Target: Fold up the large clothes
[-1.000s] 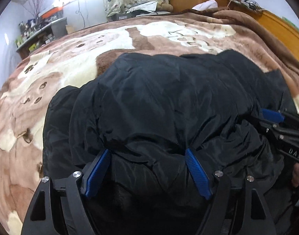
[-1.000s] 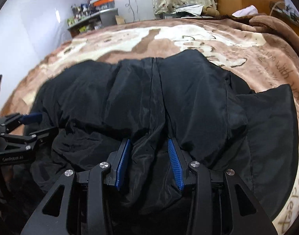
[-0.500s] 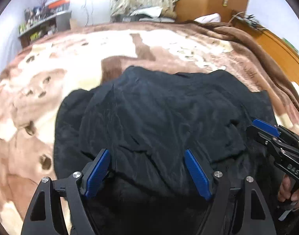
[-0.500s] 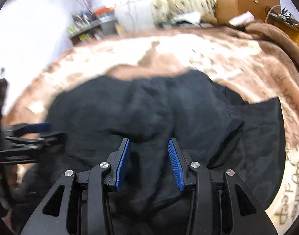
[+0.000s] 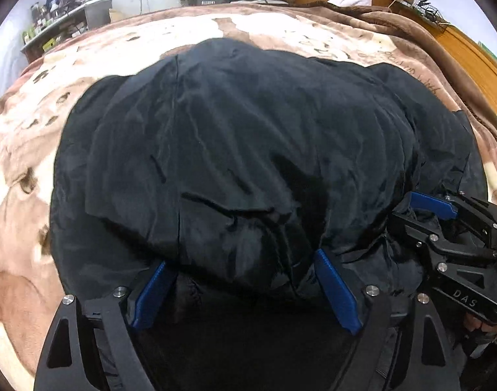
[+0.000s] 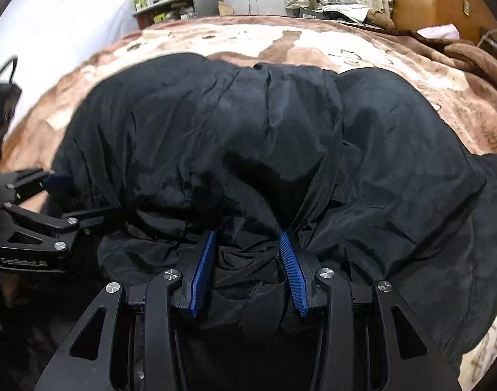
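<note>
Coat [image 5: 235, 150]: a large black garment is spread over the bed, bunched and creased, with a seam running down its middle; its near edge is gathered toward both cameras.
Bed [image 5: 17, 169]: it is covered by a brown and cream blanket, which shows around the coat on the far and side edges.
Left hand-held gripper [image 5: 245, 280]: the blue pads [image 5: 336, 288] are held wide apart, with a thick fold of the coat's near edge bulging between them; whether the cloth is pinched cannot be told.
Right hand-held gripper [image 6: 246, 267]: the blue pads [image 6: 294, 273] are set closer, clamped on a bunched fold of the coat's near edge, from which creases fan out.
Relation: both tools are seen at the same near edge, side by side; each appears at the margin of the other's view.
Shelf [image 6: 180, 3]: clutter is carried on it beyond the bed, against the far wall.
</note>
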{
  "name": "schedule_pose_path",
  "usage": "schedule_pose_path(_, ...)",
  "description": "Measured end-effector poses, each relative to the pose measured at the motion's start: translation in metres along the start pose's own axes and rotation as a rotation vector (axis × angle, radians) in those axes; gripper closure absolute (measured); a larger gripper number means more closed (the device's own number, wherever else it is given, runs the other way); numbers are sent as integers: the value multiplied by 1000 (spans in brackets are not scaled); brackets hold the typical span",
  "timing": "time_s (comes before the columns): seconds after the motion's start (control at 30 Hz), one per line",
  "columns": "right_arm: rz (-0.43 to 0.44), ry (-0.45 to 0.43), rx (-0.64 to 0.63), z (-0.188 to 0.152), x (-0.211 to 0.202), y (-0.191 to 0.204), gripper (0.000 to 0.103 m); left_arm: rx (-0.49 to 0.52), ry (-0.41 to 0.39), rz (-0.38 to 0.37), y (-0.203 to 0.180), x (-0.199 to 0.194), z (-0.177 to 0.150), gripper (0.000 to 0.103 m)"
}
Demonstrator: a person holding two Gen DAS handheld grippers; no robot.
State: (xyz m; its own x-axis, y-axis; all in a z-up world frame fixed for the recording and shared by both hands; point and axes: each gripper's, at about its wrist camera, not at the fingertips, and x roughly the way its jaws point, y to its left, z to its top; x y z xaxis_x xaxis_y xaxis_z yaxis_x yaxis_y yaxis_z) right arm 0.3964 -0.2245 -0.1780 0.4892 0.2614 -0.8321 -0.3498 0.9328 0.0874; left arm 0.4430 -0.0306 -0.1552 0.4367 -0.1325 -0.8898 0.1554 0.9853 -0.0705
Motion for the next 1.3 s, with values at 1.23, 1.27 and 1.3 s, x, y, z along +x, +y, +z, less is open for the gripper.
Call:
schedule_pose_path(1.23,-126,-238,211,-143,-295,1,44,-115,-153,20,87,-288,-193,17)
schedule_pose_path(1.27,-124,-230,227,-154,-297,-1,43,-130,-143,14,92,-287,-201,17)
schedule_pose_path(1.3,-130,-225,240,-162,-298,-3,42,-140,-135,34,95,-285,-209,17)
